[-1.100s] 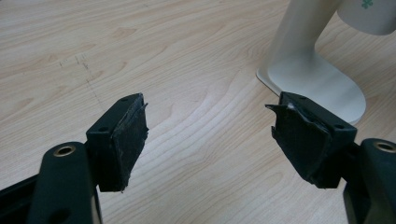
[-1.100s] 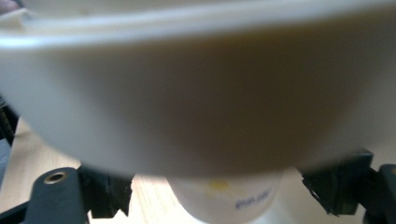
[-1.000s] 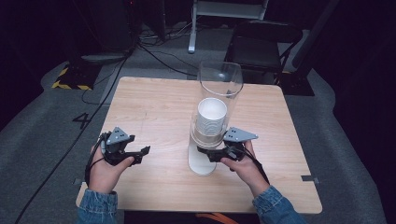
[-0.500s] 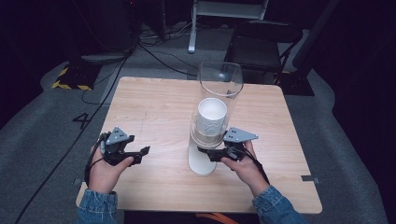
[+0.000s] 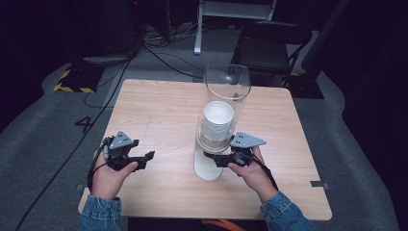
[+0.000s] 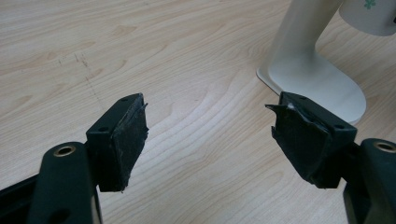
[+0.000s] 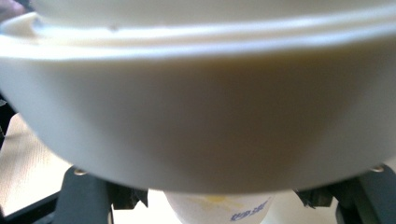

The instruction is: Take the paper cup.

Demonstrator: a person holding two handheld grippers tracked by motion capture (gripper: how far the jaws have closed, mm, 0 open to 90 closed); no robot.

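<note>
Right claw [image 5: 215,159] level, clamped on the paper cup [image 7: 219,207] under the dispenser [image 5: 226,89].

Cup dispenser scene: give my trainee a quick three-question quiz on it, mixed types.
1. True or false: the left gripper holds a cup.
2. Which gripper is shut on the bottom paper cup under the cup dispenser? A) left B) right
3. What does the dispenser's white base stand on?

Key: 1. False: its jaws stand open over bare wood. 2. B. 3. The wooden table.
</note>
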